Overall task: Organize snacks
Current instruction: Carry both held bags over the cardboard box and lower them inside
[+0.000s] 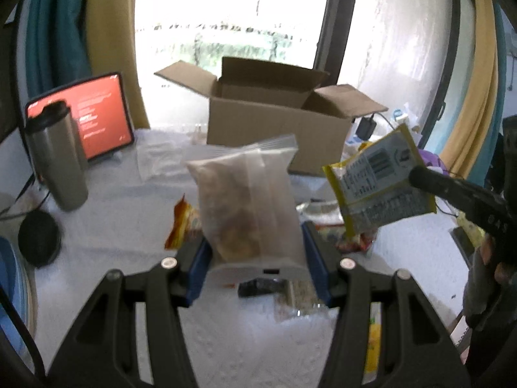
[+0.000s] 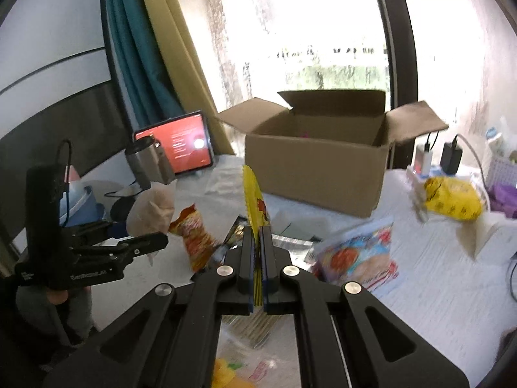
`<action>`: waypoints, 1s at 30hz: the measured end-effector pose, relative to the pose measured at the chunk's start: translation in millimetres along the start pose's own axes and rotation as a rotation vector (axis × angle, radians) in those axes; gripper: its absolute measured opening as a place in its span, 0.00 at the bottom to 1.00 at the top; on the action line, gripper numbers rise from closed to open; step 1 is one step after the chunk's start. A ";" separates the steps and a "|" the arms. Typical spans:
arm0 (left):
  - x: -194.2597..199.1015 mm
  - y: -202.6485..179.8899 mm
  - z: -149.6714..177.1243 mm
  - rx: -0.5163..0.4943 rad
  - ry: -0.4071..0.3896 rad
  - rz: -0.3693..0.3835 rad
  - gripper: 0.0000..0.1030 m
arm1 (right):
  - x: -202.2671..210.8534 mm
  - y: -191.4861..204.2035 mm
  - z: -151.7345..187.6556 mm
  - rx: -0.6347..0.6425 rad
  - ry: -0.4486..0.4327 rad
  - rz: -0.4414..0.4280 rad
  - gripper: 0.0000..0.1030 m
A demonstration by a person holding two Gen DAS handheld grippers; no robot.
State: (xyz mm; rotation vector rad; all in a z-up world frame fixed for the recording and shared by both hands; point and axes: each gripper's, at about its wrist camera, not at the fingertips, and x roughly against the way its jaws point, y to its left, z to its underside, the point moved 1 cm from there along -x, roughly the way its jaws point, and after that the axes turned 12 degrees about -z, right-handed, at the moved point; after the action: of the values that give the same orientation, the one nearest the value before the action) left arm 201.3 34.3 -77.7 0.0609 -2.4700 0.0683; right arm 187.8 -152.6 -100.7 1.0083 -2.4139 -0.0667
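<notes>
While both tools hang above the littered table:
Left gripper (image 1: pixel 255 252): clamps clear zip bag (image 1: pixel 248 200), frame centre.
Right gripper (image 2: pixel 257 258): pinches yellow packet (image 2: pixel 255 207) edge-on.
Cardboard box (image 2: pixel 316 158): open, behind.

No legible text on any packet

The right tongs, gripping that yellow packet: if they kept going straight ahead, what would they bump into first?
Probably the cardboard box. The right tongs aim across the table over loose snacks toward its near wall, with the yellow packet leading. Depth is unclear, so they might pass over its rim.
</notes>
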 end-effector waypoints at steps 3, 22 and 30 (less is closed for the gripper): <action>-4.1 -2.0 -10.9 -0.012 -0.014 0.011 0.53 | 1.1 -5.6 -10.9 0.008 -0.016 0.015 0.03; -40.7 -11.9 -74.6 -0.084 -0.077 0.032 0.53 | -9.2 -45.3 -67.0 0.031 -0.084 0.088 0.03; -60.3 -18.6 -101.4 -0.116 -0.100 0.040 0.53 | -21.1 -58.8 -89.4 0.062 -0.090 0.100 0.03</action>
State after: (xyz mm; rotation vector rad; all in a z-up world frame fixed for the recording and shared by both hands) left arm 312.4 24.0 -35.2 -0.0361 -2.5706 -0.0616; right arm 281.4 -167.4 -46.6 0.9287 -2.5586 -0.0025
